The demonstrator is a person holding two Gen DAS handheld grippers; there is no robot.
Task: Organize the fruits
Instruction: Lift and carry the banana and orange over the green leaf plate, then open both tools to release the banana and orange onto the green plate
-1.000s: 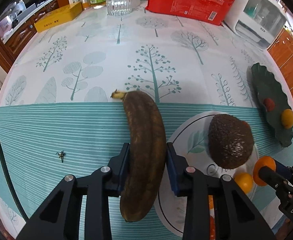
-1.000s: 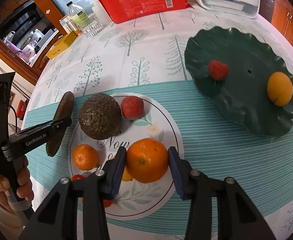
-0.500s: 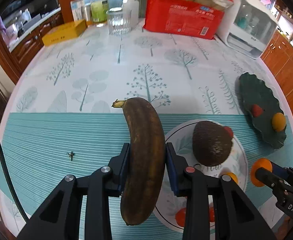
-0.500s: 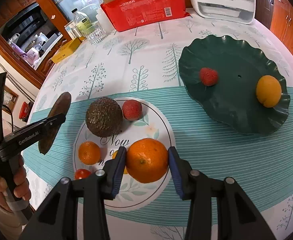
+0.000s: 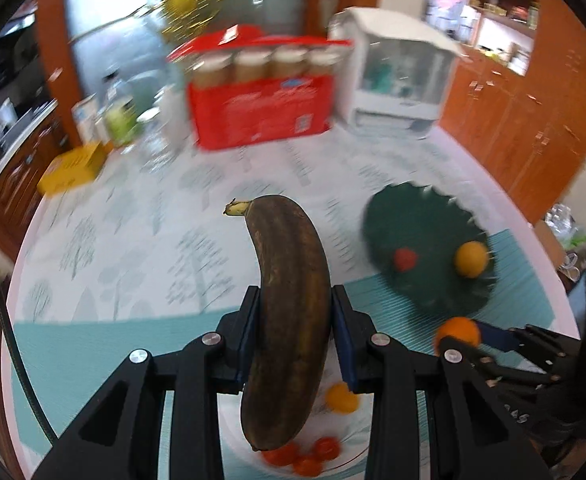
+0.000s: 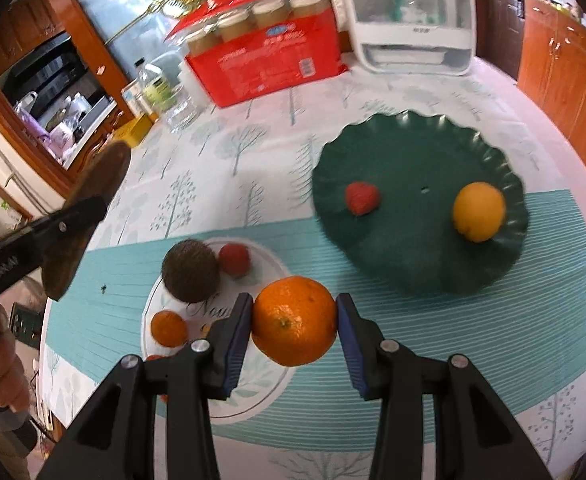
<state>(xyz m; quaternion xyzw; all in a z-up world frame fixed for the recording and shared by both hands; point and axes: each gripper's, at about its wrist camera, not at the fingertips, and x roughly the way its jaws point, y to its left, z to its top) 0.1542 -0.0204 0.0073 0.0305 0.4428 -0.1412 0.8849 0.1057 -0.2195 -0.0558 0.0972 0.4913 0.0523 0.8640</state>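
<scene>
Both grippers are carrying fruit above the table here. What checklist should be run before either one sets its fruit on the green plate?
1. Left gripper shut on banana: ok.
2. Right gripper shut on orange: ok.
3. Bare room on green plate: ok; strawberry and yellow fruit fill only part.
4. Orange over the plate: not ok, short of its rim.
5. Banana over the plate: cannot tell, left view blurred.

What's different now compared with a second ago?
Both grippers have risen and tilted up toward the green plate. The left gripper has lifted the banana off the table; the right gripper carries the orange higher. Both grips are unchanged, and the other fruit hasn't moved.
</scene>
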